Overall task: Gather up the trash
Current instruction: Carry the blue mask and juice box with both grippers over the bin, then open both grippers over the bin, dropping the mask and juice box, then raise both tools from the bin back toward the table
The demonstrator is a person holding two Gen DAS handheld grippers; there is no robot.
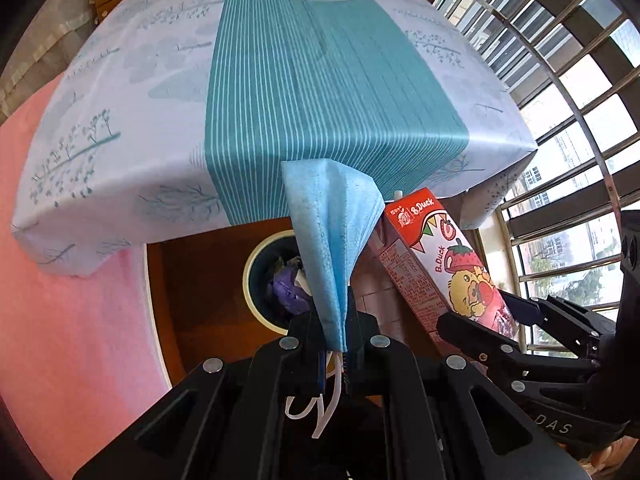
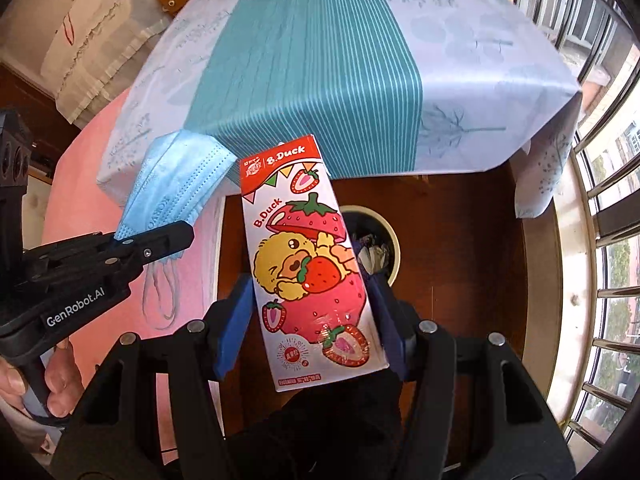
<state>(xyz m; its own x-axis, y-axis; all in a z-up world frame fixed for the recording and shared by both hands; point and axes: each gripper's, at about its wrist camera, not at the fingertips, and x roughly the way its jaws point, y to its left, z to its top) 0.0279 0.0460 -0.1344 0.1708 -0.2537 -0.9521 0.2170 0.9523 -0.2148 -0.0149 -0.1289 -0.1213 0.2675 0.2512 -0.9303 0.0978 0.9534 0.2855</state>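
With the left gripper [image 1: 334, 344] pinching the face mask [image 1: 334, 236] and the right gripper [image 2: 312, 320] clamped wide on the milk carton [image 2: 306, 256], center each above the trash bin [image 2: 394, 248] before letting go.

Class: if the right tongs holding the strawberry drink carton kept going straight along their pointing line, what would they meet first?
Probably the round cream-rimmed trash bin on the brown floor, just beyond the carton in the right tongs; depth is unclear.

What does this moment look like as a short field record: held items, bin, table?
left gripper: jaws shut on blue face mask
right gripper: jaws shut on strawberry drink carton
trash bin: on the floor below the table edge, already holds trash
table: covered with teal-striped cloth
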